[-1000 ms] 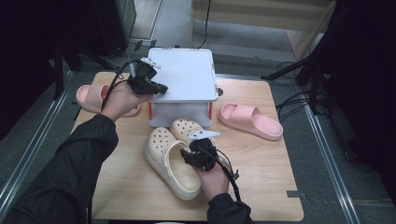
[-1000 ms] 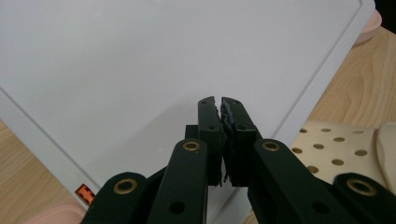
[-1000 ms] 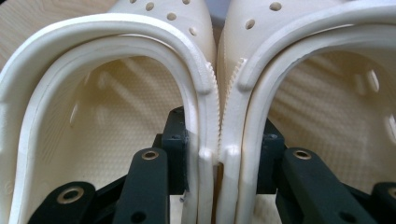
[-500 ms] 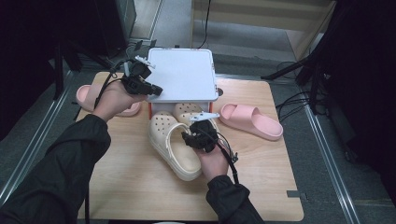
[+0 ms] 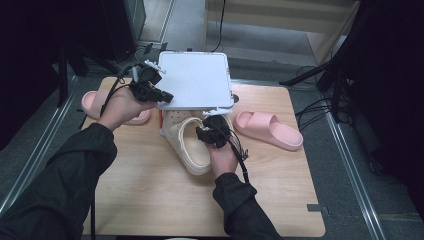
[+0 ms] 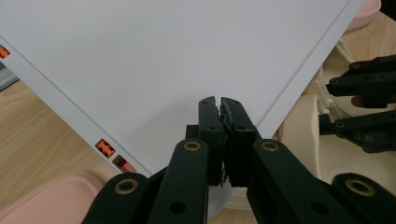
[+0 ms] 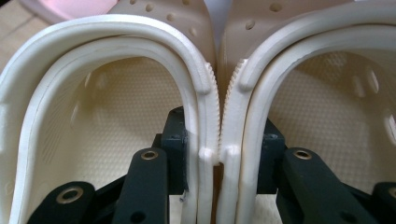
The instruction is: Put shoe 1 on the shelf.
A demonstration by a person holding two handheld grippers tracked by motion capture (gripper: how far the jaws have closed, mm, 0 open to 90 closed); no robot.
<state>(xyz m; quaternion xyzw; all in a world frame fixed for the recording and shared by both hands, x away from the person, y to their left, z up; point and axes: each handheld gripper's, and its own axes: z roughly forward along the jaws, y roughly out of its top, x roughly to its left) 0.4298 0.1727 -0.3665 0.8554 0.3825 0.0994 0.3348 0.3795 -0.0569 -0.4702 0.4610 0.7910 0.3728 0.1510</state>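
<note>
Right gripper nearest, clamped on the touching inner walls of two cream perforated foam clogs, one jaw inside each shoe, toes under the raised lid. Beyond, left gripper pressed tight on the near-left corner of the flat white plastic box lid, lid held tilted up. Box contents hidden. Pale wooden table underneath; pink foam slides flanking. Against the earlier frames: clogs carried farther toward the box.
</note>
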